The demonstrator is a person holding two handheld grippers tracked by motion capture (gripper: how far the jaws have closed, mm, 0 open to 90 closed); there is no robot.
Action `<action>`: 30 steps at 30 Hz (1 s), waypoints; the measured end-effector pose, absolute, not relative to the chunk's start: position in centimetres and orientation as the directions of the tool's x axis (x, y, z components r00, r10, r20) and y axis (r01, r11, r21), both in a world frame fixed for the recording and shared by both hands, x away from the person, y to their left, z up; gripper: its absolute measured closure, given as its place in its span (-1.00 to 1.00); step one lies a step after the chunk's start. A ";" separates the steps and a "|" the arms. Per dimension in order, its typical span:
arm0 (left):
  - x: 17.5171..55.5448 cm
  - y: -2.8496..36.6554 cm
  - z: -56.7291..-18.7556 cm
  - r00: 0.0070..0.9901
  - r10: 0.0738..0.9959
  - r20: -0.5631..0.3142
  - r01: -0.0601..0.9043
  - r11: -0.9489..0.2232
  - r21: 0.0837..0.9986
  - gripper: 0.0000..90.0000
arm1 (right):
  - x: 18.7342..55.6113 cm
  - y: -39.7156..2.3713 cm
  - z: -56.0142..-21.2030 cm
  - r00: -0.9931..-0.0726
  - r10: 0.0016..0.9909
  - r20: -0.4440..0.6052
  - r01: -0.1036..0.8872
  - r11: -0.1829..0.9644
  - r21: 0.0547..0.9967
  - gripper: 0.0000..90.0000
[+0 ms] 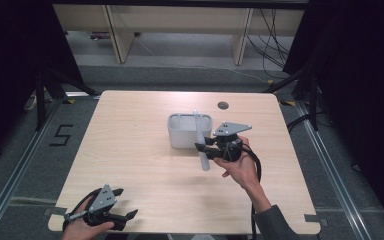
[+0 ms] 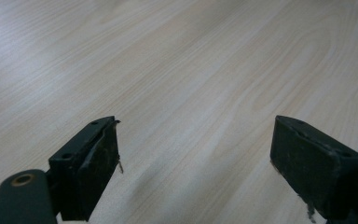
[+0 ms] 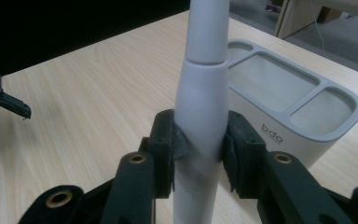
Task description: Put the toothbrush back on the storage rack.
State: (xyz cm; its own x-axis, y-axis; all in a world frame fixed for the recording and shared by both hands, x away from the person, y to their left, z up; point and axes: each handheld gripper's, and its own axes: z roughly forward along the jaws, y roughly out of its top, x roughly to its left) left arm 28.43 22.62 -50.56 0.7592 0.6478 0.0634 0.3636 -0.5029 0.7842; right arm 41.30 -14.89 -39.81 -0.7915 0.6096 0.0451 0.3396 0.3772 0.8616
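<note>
Pale wood-grain table [image 1: 145,150] under all three cameras. High view: grey holder [image 1: 190,130] near table centre, just behind right gripper [image 1: 203,147]; dark round hole [image 1: 223,105] in tabletop behind holder; left gripper [image 1: 125,202] at near left corner, well apart from holder; floor marking "5" [image 1: 61,135] left of table. Right gripper view adds detail not legible from above: holder [image 3: 303,100] split into three open compartments, lettering "bdo" on its side wall; left gripper [image 3: 14,105] seen far off at left edge. White handled tool [image 1: 200,141], two-part shaft with a seam where narrower upper section meets thicker lower body [image 3: 203,93]; nature of tool head cannot be told. Right gripper [image 3: 200,147] clamped on thick lower body of tool, one black pad on each side, tool running up between them past top of frame. From above, tool tilted, upper end over holder's rim, lower end toward near edge of table; whether upper end touches holder cannot be told. Right hand [image 1: 242,167] wrapped around gripper body from below, forearm entering from bottom right, grey three-cornered plate on top. Left gripper view: jaws wide apart [image 2: 196,158], nothing between them, bare wood beneath. Left hand [image 1: 82,227] low at table's near edge, gripper pointing right and slightly forward.
</note>
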 end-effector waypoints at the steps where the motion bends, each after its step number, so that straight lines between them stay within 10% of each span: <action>1: 28.5 22.6 -50.6 0.759 0.648 0.066 0.359 -0.501 0.788 -0.67 | 41.4 -15.1 -39.7 -0.791 0.611 0.034 0.336 0.387 0.859 0.49; 30: 28.5 22.6 -50.6 0.757 0.650 0.062 0.363 -0.498 0.788 -0.67 | 44.1 -16.6 -36.0 -0.739 0.670 0.077 0.334 0.265 0.905 0.49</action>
